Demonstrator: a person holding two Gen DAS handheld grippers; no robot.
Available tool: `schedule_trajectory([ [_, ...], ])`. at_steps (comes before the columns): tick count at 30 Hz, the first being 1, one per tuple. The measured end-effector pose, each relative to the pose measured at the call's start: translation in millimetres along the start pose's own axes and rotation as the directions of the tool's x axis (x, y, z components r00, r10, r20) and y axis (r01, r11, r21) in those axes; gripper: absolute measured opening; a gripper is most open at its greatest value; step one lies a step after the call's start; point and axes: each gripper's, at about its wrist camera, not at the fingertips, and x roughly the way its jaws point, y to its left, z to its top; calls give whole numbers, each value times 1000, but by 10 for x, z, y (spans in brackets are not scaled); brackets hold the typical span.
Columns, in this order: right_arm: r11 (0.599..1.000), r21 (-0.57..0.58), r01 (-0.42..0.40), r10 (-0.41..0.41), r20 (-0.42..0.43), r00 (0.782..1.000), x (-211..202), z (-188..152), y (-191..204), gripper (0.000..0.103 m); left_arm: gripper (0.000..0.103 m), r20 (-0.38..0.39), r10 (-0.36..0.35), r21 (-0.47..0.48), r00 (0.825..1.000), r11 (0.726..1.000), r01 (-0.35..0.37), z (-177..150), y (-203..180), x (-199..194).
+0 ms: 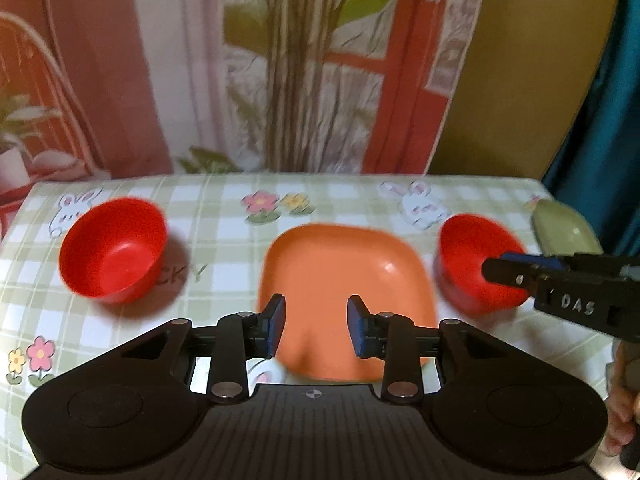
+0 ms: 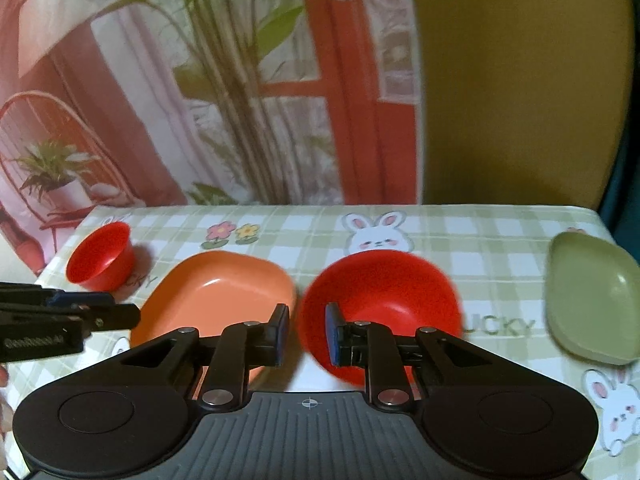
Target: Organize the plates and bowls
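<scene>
An orange square plate (image 1: pixel 344 276) lies mid-table on the checked cloth. My left gripper (image 1: pixel 316 326) hovers over its near edge, jaws apart, with nothing between the pads. A red bowl (image 1: pixel 114 250) stands to the left and a second red bowl (image 1: pixel 468 268) to the right. My right gripper (image 2: pixel 307 334) is open by a narrow gap above the left rim of that second red bowl (image 2: pixel 384 300), and its pads do not press on it. In the right wrist view the orange plate (image 2: pixel 216 296) and the far red bowl (image 2: pixel 100 260) lie to the left.
A green plate (image 2: pixel 592 304) lies near the table's right edge. A printed curtain hangs behind the table's far edge. The left gripper (image 2: pixel 120 312) juts in from the left of the right wrist view. A hand (image 1: pixel 624 408) shows at the right edge.
</scene>
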Motion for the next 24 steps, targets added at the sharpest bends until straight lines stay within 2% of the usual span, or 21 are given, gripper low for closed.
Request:
schedule_trajectory([
  [7,998,-21,66,-65,55,996,-254,-19,-405,19,35,78,-14,4,997,1000,14,78,-417,-42],
  [17,991,-22,133,-130,106,986,-618,-50,-1138,19,36,129,-58,19,990,998,56,91,-1106,39],
  [24,983,5,186,-185,118,976,-708,-88,-1574,19,36,146,-78,61,986,996,70,69,-1518,144],
])
